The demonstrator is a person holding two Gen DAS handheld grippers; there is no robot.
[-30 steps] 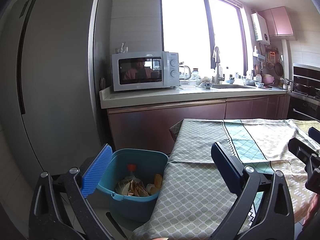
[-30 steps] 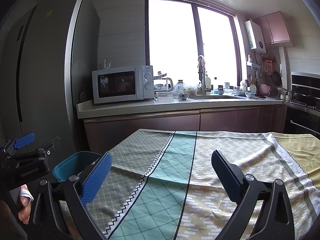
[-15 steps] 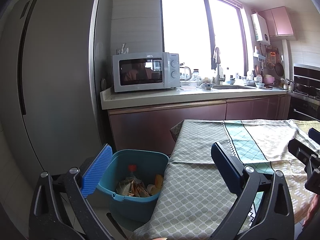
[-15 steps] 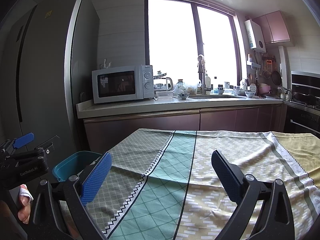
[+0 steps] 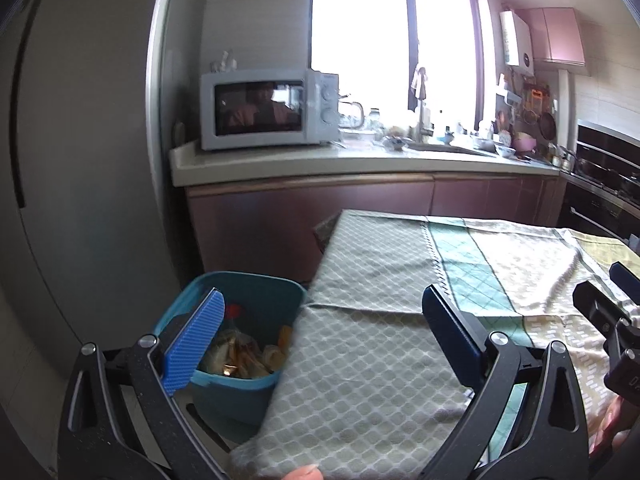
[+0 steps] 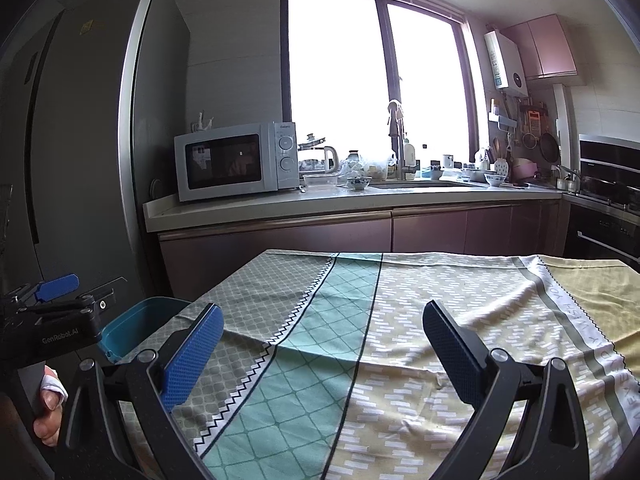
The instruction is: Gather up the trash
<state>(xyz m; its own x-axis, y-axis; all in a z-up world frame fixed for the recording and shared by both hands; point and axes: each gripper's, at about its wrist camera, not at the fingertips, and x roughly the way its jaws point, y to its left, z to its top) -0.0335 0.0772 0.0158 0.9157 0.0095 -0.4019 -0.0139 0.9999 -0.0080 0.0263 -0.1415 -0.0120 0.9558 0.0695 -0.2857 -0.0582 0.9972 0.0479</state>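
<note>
Left wrist: tablecloth edge overlaps bin (trash inside).

Bright window, steel fridge, maroon cabinets

- Left wrist view: low at the table's left edge, facing the kitchen counter; blue bin close below.
- Right wrist view: further right, over the tablecloth, same heading.
- Shared: microwave, window, tablecloth, bin rim.
</note>
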